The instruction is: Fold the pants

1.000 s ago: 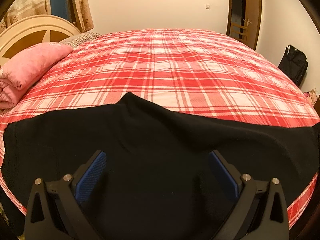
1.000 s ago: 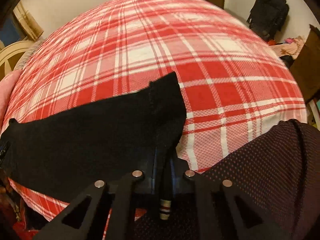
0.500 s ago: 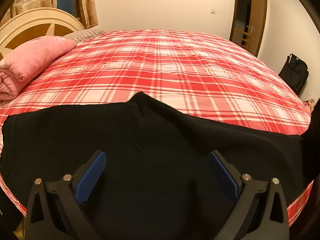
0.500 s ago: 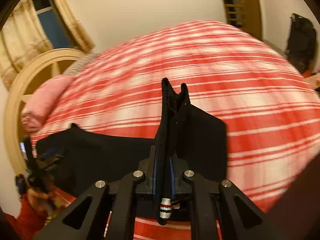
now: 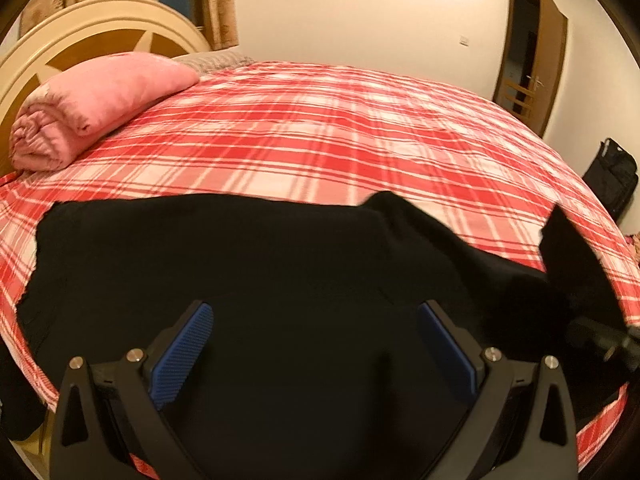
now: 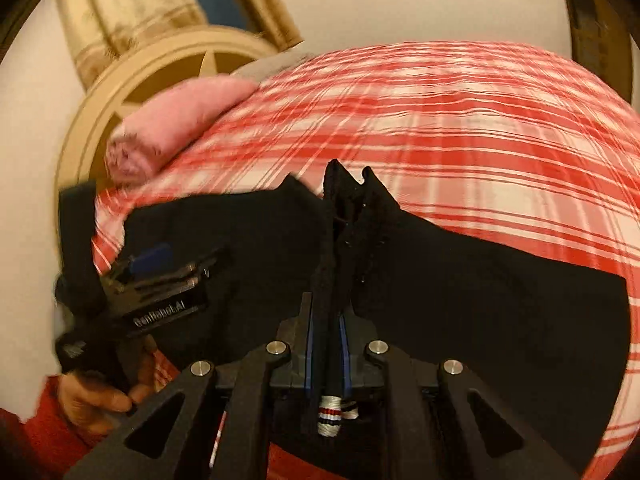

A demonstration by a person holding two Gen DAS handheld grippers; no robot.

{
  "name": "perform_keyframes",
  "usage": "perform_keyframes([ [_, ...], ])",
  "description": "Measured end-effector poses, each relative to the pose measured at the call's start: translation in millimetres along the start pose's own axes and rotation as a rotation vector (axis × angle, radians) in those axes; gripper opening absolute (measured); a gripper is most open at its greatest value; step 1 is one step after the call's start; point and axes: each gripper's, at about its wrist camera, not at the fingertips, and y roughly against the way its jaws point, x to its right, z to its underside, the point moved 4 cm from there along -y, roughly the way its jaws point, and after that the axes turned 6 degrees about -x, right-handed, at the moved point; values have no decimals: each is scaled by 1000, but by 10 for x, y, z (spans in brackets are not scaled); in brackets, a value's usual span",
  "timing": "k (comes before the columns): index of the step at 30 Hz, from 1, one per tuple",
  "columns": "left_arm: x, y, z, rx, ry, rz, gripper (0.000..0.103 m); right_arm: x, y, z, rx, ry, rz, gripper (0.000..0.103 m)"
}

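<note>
My right hand-held gripper [image 6: 327, 354] is clenched on a bunched fold of the black pants [image 6: 480, 312]; the cloth stands up between its blue pads [image 6: 308, 354], and a striped tag [image 6: 330, 416] hangs below them at 6 o'clock. My left hand-held gripper [image 5: 314, 350] is released, its blue pads [image 5: 182, 354] standing wide apart over the cloth with nothing pressed between them; whether they touch the fabric I cannot tell. In the right wrist view that left unit sits at 9 o'clock, carried by my left hand [image 6: 94, 398] in a red sleeve [image 6: 44, 420]. The pants lie spread across the near edge of the bed [image 5: 340, 128], on its red and white plaid cover, with one raised corner at 3 o'clock in the left wrist view. A rolled pink blanket [image 5: 96, 100] rests at 10 o'clock against the cream headboard [image 5: 80, 36]. A wooden door [image 5: 536, 60] stands at 2 o'clock, and a black bag [image 5: 610, 176] sits on the floor at 3 o'clock.
</note>
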Motion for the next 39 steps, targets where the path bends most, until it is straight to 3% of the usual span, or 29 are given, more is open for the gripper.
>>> perform_keyframes([
  [7,-259,-42,20,-12,49,-34,103,-308,-303,161,2,148,139,11],
  [11,-292,-38,23,-12,56,-34,103,-394,-378,243,62,182,182,24],
  [13,-286,-33,15,-9,47,-37,103,-462,-399,302,65,177,95,59],
  [16,-282,-6,-4,0,34,-45,103,-543,-279,339,71,130,-193,60],
  [18,-288,26,-30,10,31,-53,103,-517,-128,325,78,104,-305,60],
  [20,-284,49,-61,19,32,-47,103,-393,64,300,108,78,-337,59],
  [22,-227,85,-87,31,24,-27,103,-96,333,270,173,24,-291,54],
  [24,-105,105,-111,38,-2,4,103,334,581,256,237,-66,-190,50],
  [27,188,133,-111,48,-58,55,103,1053,860,311,291,-225,12,39],
  [29,447,141,-68,48,-96,109,103,1484,963,404,280,-309,130,37],
  [34,926,33,131,8,-195,142,103,1746,895,369,250,-309,209,36],
  [39,1014,-155,346,-98,-219,119,103,1841,394,268,118,-305,230,36],
])
